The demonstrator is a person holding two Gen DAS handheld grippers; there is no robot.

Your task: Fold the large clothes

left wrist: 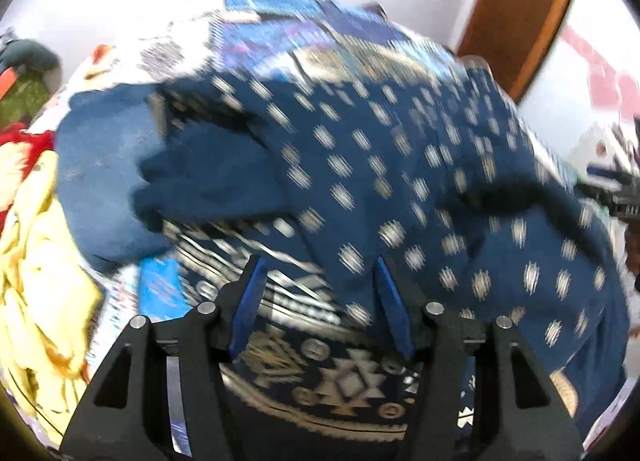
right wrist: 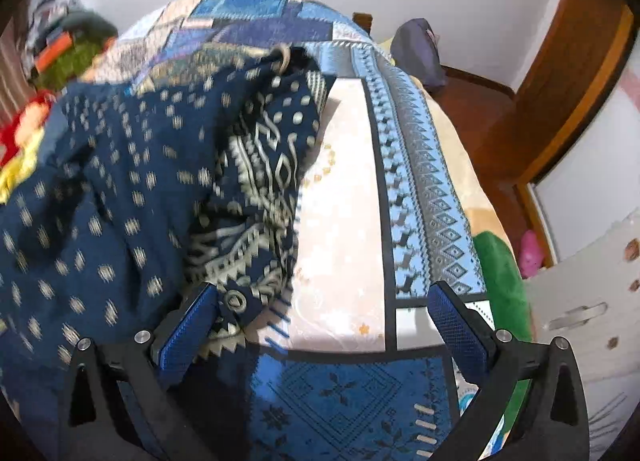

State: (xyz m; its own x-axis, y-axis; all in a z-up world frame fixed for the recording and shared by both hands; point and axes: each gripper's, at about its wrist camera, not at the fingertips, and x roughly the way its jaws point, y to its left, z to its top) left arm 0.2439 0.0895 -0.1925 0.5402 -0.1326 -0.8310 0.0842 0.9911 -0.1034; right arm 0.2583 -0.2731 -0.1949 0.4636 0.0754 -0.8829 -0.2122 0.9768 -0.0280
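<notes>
A large navy garment with pale diamond marks and a patterned border lies rumpled on the bed. In the left wrist view my left gripper hovers over its border with the jaws apart, and the cloth passes under the blue pads. In the right wrist view the same garment is heaped at the left. My right gripper is wide open at its edge; the left pad touches the border cloth, and the right pad stands over the bedspread.
A patchwork blue and cream bedspread covers the bed. Yellow cloth and a plain blue garment lie at the left. A wooden door frame, a green item and a white cabinet stand at the right.
</notes>
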